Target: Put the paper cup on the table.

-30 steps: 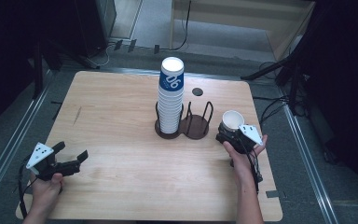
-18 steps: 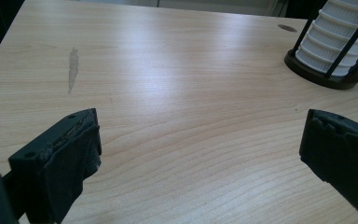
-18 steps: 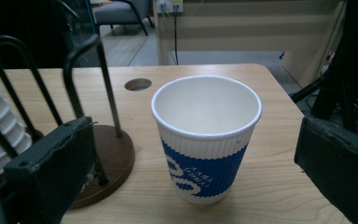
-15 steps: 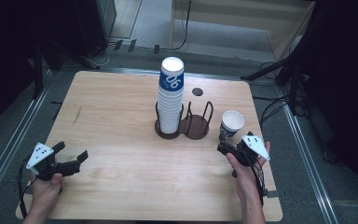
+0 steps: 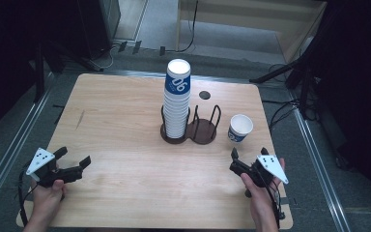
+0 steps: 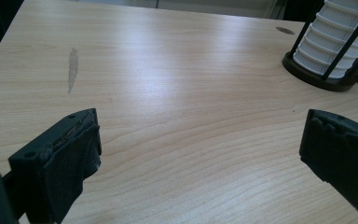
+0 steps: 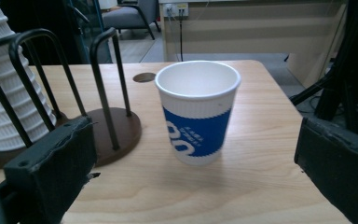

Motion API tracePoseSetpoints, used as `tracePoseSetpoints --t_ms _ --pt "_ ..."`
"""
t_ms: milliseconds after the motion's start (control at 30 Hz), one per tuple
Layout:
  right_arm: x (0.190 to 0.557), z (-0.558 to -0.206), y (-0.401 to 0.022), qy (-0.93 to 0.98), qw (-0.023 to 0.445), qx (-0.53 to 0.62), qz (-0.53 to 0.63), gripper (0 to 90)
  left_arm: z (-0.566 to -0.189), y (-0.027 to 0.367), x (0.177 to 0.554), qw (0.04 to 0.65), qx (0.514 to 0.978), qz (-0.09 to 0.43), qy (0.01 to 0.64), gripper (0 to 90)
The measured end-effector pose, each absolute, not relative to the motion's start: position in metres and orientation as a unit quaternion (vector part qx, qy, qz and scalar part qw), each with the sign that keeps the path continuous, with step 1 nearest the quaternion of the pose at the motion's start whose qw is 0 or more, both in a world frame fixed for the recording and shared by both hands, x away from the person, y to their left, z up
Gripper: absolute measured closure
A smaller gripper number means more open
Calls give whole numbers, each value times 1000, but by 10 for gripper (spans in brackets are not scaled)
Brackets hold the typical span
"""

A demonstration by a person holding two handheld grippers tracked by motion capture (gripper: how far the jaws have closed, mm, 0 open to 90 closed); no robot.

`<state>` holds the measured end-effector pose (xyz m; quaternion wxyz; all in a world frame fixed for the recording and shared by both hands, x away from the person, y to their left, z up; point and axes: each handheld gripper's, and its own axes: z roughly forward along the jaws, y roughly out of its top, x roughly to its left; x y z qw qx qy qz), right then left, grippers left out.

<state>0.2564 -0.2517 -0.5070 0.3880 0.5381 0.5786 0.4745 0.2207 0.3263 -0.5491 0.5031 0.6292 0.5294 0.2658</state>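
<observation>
High view: a single white-and-blue paper cup (image 5: 240,128) stands upright on the pale wooden table (image 5: 125,121), just right of the black wire two-slot cup holder (image 5: 189,126), one slot carrying a tall stack of matching cups (image 5: 177,99), the other empty. The right gripper (image 5: 235,160) sits near the cup, jaws wide, holding nothing. The left gripper (image 5: 77,162) rests well apart, also spread. The cup looks set down; I'd say little remains.

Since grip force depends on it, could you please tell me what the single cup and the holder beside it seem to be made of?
The single cup looks like paper: matte white rolled rim, printed blue band. The holder seems to be thin black metal rods on round dark bases, perhaps wood or coated metal; their dull finish leaves it open.
</observation>
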Motion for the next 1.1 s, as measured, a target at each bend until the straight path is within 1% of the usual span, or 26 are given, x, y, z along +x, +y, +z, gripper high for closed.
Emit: tracePoseSetpoints --t_ms 133,267,667,800,933,967,1100 --pt "247 -507 -264 576 394 541 469 0 -549 326 220 503 629 267 530 0" --pt "236 -510 -280 569 389 548 474 0 -549 325 221 498 633 268 529 0" --pt "209 -533 -323 572 395 558 454 0 -549 325 220 497 632 268 531 0" --pt "203 -539 -330 566 398 563 451 0 -549 325 220 496 633 269 530 0" --pt "201 -544 -332 566 411 561 443 0 -549 325 220 497 632 268 531 0" --pt "202 -546 -332 570 421 556 436 0 -549 325 220 498 632 267 531 0" --pt "202 -547 -329 572 429 553 428 0 -549 325 220 496 633 268 530 0"
